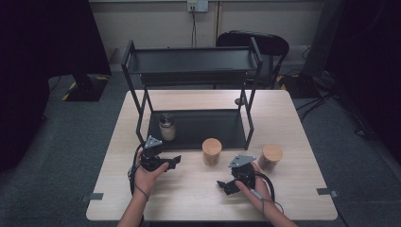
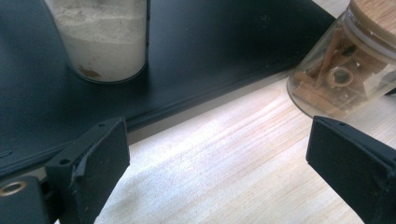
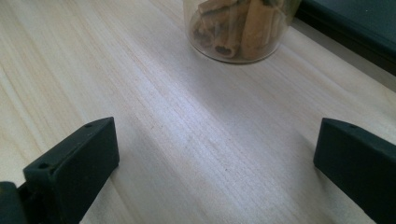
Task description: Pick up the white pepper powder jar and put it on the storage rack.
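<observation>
Both grippers black w/ grey 3-cornered top plates, black cables; blocky fingers [image 2: 93, 158] w/ small screw holes.

Cork-lidded glass jar [image 1: 211, 151] upright on table, just before shelf, cinnamon sticks inside.

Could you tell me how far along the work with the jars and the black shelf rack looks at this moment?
One jar of pale powder already stands on the rack's lower shelf. Nothing is in hand: the left gripper and right gripper are both open and empty above the table. Two cork-lidded jars, the middle jar and the right jar, remain on the table, probably to be shelved next.
</observation>
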The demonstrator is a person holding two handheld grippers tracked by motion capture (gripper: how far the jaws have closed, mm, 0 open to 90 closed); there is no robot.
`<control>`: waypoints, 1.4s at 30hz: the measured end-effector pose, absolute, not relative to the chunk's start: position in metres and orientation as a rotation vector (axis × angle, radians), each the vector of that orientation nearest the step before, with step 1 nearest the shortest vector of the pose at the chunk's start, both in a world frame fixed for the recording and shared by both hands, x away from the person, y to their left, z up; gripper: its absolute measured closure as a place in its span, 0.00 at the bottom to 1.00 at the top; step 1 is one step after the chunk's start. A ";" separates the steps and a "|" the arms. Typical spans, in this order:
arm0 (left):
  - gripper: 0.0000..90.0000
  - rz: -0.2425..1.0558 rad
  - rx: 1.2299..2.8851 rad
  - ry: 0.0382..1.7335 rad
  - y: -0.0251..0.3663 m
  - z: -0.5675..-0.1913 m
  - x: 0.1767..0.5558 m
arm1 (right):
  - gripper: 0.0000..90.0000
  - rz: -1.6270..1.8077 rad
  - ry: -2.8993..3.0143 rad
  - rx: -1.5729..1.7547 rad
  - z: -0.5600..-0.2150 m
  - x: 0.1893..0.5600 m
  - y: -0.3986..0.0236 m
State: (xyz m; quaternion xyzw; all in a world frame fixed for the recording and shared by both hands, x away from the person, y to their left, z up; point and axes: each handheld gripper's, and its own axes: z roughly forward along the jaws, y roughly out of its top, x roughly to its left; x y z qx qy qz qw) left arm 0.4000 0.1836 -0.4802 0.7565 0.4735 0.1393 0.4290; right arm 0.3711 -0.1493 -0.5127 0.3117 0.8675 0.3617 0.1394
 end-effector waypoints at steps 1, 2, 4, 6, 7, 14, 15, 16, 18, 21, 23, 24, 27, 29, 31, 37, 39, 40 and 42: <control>0.06 0.345 1.888 1.183 0.184 -0.480 0.399 | 0.00 1.045 2.507 0.901 -0.513 0.371 -0.149; 0.06 0.349 1.888 1.181 0.184 -0.480 0.399 | 0.00 1.045 2.507 0.901 -0.513 0.371 -0.149; 0.06 0.346 1.887 1.182 0.184 -0.480 0.398 | 0.00 1.045 2.507 0.901 -0.513 0.371 -0.149; 0.06 0.347 1.886 1.182 0.184 -0.479 0.397 | 0.00 1.045 2.507 0.901 -0.513 0.371 -0.149; 0.06 0.348 1.888 1.179 0.184 -0.479 0.397 | 0.00 1.045 2.507 0.901 -0.513 0.371 -0.149; 0.06 0.349 1.891 1.173 0.186 -0.477 0.394 | 0.00 1.045 2.507 0.901 -0.513 0.371 -0.149; 0.06 0.349 1.892 1.171 0.187 -0.477 0.393 | 0.00 1.045 2.507 0.901 -0.513 0.371 -0.149; 0.06 0.349 1.892 1.170 0.187 -0.477 0.393 | 0.00 1.045 2.507 0.901 -0.513 0.371 -0.149; 0.06 0.355 1.898 1.165 0.188 -0.476 0.392 | 0.00 1.045 2.507 0.901 -0.513 0.371 -0.149; 0.06 0.354 1.895 1.164 0.190 -0.477 0.390 | 0.00 1.045 2.507 0.901 -0.513 0.371 -0.149; 0.06 0.353 1.899 1.169 0.192 -0.477 0.388 | 0.00 1.045 2.507 0.901 -0.513 0.371 -0.149; 0.06 0.353 1.893 1.171 0.193 -0.478 0.388 | 0.00 1.045 2.507 0.901 -0.513 0.371 -0.149; 0.06 0.361 1.905 1.166 0.195 -0.478 0.386 | 0.00 1.045 2.507 0.901 -0.513 0.371 -0.149; 0.06 0.362 1.906 1.163 0.195 -0.477 0.385 | 0.00 1.045 2.507 0.901 -0.513 0.371 -0.149; 0.06 0.363 1.908 1.160 0.196 -0.477 0.384 | 0.00 1.045 2.507 0.901 -0.513 0.371 -0.149; 0.06 0.366 1.915 1.149 0.198 -0.476 0.381 | 0.00 1.045 2.507 0.901 -0.513 0.371 -0.149; 0.06 0.362 1.915 1.148 0.199 -0.477 0.380 | 0.00 1.045 2.507 0.901 -0.513 0.371 -0.149; 0.06 0.362 1.917 1.147 0.199 -0.477 0.379 | 0.00 1.045 2.507 0.901 -0.513 0.371 -0.149; 0.06 0.362 1.921 1.144 0.200 -0.477 0.378 | 0.00 1.045 2.507 0.901 -0.513 0.371 -0.149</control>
